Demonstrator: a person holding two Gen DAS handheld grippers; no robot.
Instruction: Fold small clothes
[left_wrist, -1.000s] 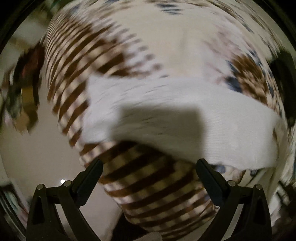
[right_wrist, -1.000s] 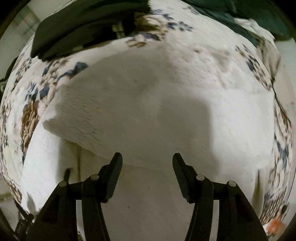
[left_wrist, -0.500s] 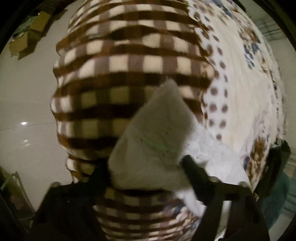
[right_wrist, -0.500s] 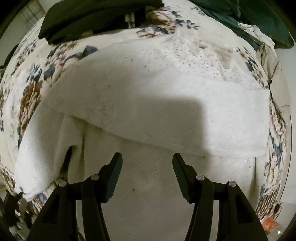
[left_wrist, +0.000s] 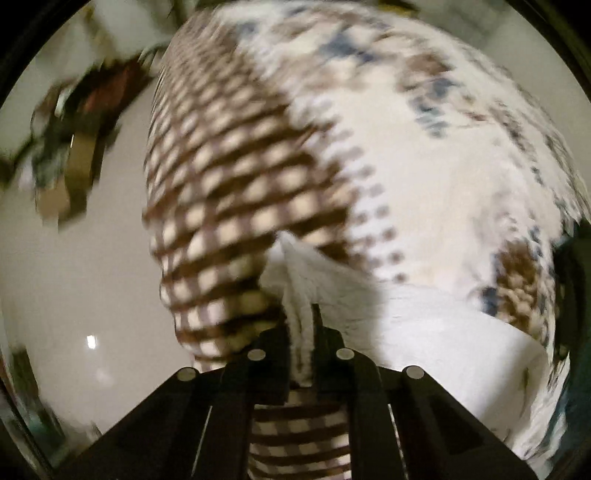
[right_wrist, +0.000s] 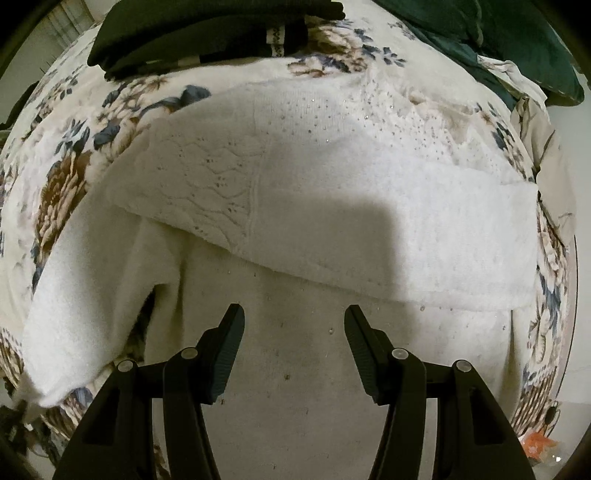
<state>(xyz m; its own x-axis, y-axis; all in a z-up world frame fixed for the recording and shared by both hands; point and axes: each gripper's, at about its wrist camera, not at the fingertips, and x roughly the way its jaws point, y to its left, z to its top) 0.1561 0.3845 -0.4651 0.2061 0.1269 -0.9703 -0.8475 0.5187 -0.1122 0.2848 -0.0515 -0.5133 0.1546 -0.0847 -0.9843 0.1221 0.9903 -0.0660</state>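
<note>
On the flowered blanket (right_wrist: 70, 177) lies the white sweater (right_wrist: 332, 206), one sleeve folded across; the right gripper (right_wrist: 293, 332) hovers over it, jaws spread. Only the left view shows the left gripper (left_wrist: 301, 332) pinching the sweater's bunched edge beside a checked blanket (left_wrist: 221, 177).

White knit sweater (right_wrist: 332, 206); half-folded on bed

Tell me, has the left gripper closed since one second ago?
Yes. The left gripper was open over the checked blanket; now it pinches a white sweater fold.
</note>
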